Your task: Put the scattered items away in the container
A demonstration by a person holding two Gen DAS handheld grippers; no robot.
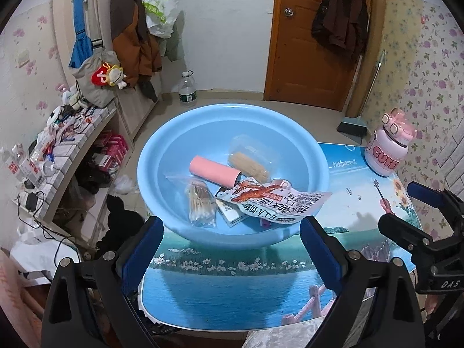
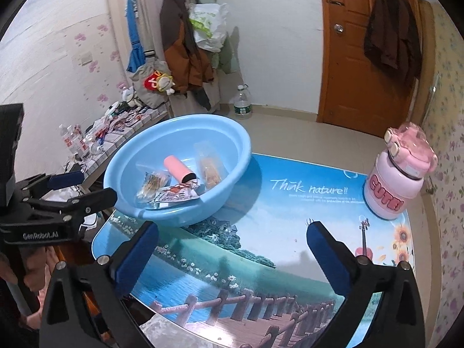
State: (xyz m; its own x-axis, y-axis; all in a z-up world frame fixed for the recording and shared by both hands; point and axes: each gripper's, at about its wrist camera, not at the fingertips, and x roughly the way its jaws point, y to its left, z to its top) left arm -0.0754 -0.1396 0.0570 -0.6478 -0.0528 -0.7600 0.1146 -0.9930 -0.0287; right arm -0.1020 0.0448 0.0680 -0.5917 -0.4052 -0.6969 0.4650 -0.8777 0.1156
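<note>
A light blue basin (image 1: 156,150) (image 2: 240,142) stands at the table's far left corner. Inside it lie a pink roll (image 1: 213,171) (image 2: 177,168), a bag of cotton swabs (image 1: 201,203) (image 2: 150,184), a clear pack of toothpicks (image 1: 250,162) (image 2: 210,171), a red and white snack packet (image 1: 272,200) (image 2: 177,194) and a small box (image 1: 230,213). My left gripper (image 1: 232,249) (image 2: 82,187) is open and empty, just in front of the basin. My right gripper (image 2: 232,249) (image 1: 401,206) is open and empty above the table's front.
A pink and white bottle (image 1: 387,145) (image 2: 398,174) stands at the table's (image 2: 290,217) far right. A cluttered shelf (image 1: 66,145) runs along the left wall. A water bottle (image 1: 188,89), a broom (image 1: 355,121) and a wooden door (image 1: 307,34) are beyond.
</note>
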